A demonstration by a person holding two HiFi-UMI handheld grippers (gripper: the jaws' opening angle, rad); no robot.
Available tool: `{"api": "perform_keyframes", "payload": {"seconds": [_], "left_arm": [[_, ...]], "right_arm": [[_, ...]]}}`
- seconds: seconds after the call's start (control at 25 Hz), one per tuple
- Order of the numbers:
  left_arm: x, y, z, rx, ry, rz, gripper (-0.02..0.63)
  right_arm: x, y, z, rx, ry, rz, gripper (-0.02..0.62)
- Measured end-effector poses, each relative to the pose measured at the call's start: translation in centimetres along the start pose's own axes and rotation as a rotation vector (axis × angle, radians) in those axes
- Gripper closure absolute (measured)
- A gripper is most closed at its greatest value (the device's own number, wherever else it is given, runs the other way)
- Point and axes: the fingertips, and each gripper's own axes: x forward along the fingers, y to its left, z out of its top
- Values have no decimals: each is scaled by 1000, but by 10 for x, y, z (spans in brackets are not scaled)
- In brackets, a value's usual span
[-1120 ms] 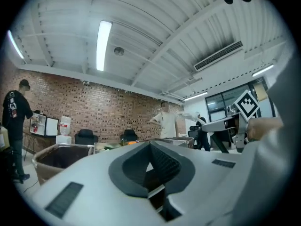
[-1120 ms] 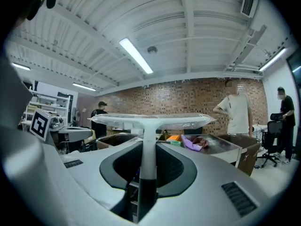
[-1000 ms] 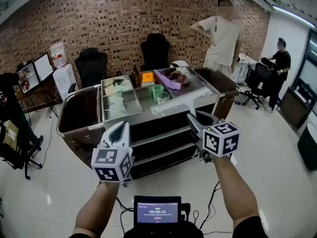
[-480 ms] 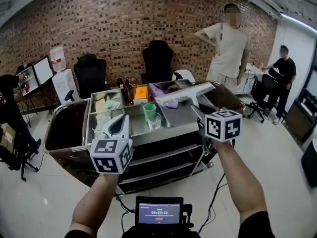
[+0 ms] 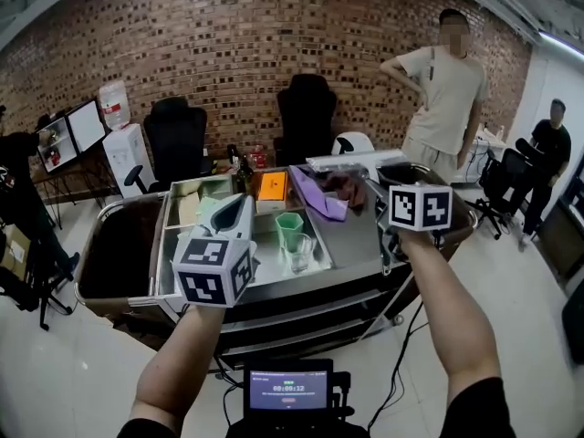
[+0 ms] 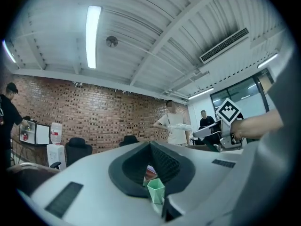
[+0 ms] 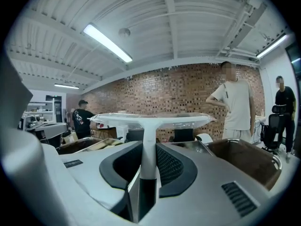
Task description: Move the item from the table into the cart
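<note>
My right gripper (image 5: pixel 372 188) (image 7: pixel 148 160) is shut on the stem of a white T-shaped squeegee (image 5: pixel 352 161) (image 7: pixel 149 120) wrapped in clear plastic. Its blade lies crosswise above the right end of the steel cart (image 5: pixel 358 237). Shut with nothing between its jaws, my left gripper (image 5: pixel 239 213) (image 6: pixel 150 148) is held over the cart's left trays. A green cup (image 5: pixel 289 226) (image 6: pixel 156 190) and a clear cup (image 5: pixel 302 250) stand in the cart's middle tray. A purple bag (image 5: pixel 321 199) lies behind them.
A person in a beige shirt (image 5: pixel 447 89) stands behind the cart's right end. A seated person (image 5: pixel 547 144) is at the far right. Two black office chairs (image 5: pixel 178 140) and a brick wall are behind the cart. A water dispenser (image 5: pixel 119 149) stands at the left.
Both grippers and my view have come closer to the cart. The squeegee has risen from below the cart's front edge to above its right end.
</note>
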Motion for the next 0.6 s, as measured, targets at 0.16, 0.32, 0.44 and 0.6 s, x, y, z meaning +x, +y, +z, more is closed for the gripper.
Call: {"api": "perform_keyframes", "payload": {"seconds": [0.16, 0.32, 0.44, 0.6], "left_arm": [[50, 27, -13, -7, 12, 5, 604], [83, 37, -31, -15, 51, -6, 604], [105, 52, -44, -21, 67, 28, 604], [131, 59, -80, -51, 123, 67, 604]], "right_arm": [[61, -31, -9, 35, 55, -20, 515], [102, -60, -25, 57, 119, -51, 515], [131, -78, -40, 59, 167, -66, 515], [168, -95, -71, 70, 243, -54, 515]]}}
